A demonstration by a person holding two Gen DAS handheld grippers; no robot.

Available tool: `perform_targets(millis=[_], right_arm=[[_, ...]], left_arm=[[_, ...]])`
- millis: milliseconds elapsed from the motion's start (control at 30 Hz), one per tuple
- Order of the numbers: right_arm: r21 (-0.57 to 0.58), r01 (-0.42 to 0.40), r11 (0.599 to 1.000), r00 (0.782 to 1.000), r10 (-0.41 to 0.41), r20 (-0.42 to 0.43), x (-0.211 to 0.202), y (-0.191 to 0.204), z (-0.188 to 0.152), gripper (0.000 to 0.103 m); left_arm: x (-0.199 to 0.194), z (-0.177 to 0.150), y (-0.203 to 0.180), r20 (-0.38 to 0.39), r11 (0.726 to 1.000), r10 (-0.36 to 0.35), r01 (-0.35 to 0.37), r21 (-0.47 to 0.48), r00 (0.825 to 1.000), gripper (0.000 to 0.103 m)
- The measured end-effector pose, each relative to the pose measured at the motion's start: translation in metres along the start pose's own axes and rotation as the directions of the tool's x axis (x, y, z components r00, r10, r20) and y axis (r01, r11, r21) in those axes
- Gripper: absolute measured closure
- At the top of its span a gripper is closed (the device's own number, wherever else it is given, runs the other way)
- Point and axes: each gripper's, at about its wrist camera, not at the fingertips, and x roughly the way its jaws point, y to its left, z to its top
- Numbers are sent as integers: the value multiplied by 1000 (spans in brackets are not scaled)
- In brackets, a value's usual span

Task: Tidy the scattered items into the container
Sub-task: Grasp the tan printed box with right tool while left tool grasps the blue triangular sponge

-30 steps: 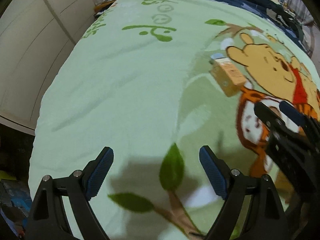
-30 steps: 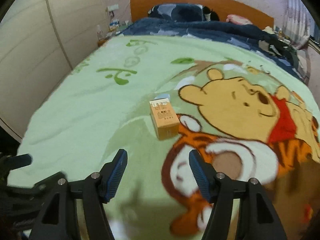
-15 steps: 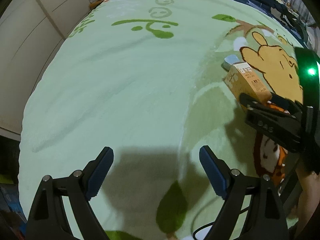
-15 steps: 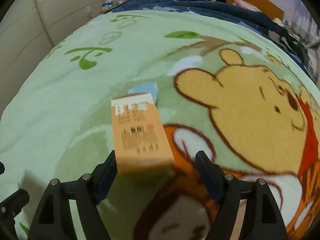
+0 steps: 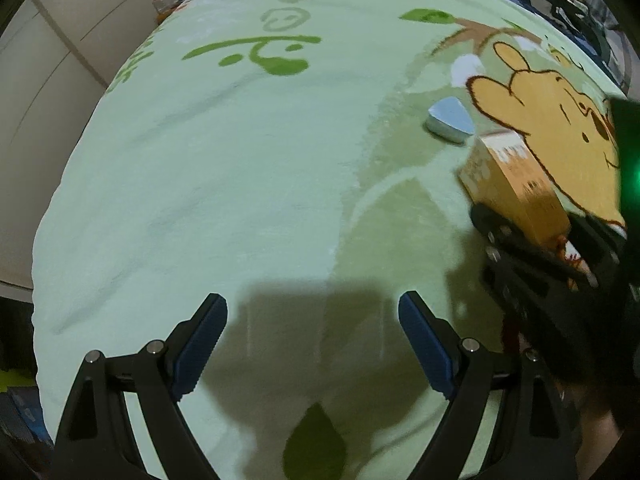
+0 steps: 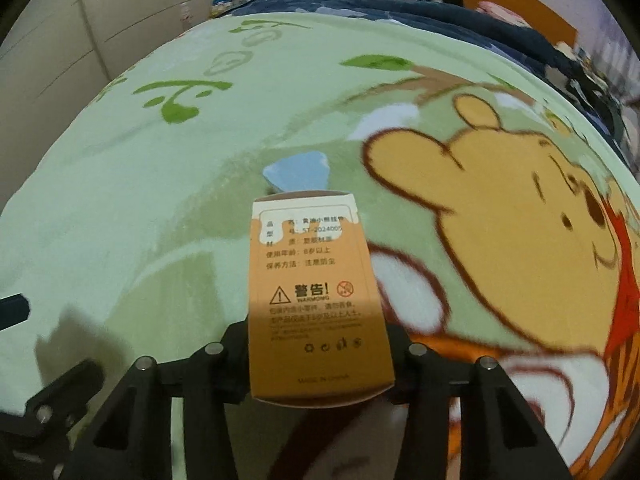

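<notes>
Orange box [image 6: 316,300] flanked by closing right gripper [image 6: 318,356] (pads hidden, contact prob.); left gripper [image 5: 312,344] held apart, empty, over blanket [image 5: 224,168].

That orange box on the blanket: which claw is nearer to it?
The right claw. The orange box sits between its closing fingers. The left claw hangs open over bare blanket, well off to the box's side.

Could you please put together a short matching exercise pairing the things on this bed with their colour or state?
Things:
1. orange box
2. small wedge-shaped item
3. left gripper
4. blanket

Descriptions:
A. light blue, lying beyond the box
B. pale green with cartoon print
C. jaws wide, nothing between them
D. between the closing jaws of the right gripper

Pairs: 1-D, 2-A, 3-C, 4-B
</notes>
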Motion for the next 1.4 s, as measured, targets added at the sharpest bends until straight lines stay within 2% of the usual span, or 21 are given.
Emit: perform_targets(millis=[233, 367, 567, 767, 900, 933, 967, 1000, 1067, 1167, 1400], right_arm=[[128, 82, 988, 997, -81, -16, -34, -22, -45, 56], [181, 81, 980, 996, -71, -58, -34, -32, -66, 56], [194, 70, 979, 996, -58, -67, -30, -35, -73, 56], [200, 54, 978, 996, -40, -75, -24, -39, -76, 56], [184, 54, 982, 996, -40, -79, -22, -38, -78, 56], [180, 53, 982, 996, -39, -80, -21, -38, -78, 56], [179, 52, 982, 996, -38, -80, -21, -38, -78, 56], [180, 51, 982, 996, -37, -80, -22, -38, -78, 56], [182, 51, 982, 996, -36, -82, -22, -39, -78, 56], [184, 50, 982, 996, -35, -83, -22, -39, -80, 56], [182, 45, 982, 996, -31, -79, -22, -40, -81, 56]], left_arm=[[5, 14, -18, 6, 1000, -23, 23, 2, 1000, 14], [16, 40, -39, 24, 998, -64, 64, 12, 998, 14], [38, 89, -80, 97, 993, -90, 82, 89, 991, 14], [54, 103, -116, 134, 973, -125, 94, 213, 983, 14], [65, 108, -120, 146, 973, -122, 89, 213, 982, 15], [65, 109, -119, 159, 976, -124, 91, 200, 979, 26], [67, 110, -119, 163, 977, -131, 99, 191, 978, 45], [69, 111, -120, 156, 977, -129, 99, 189, 979, 54], [68, 110, -123, 151, 975, -127, 96, 201, 980, 60], [65, 107, -127, 163, 970, -113, 74, 230, 980, 61], [60, 96, -123, 180, 972, -89, 46, 232, 980, 61]])
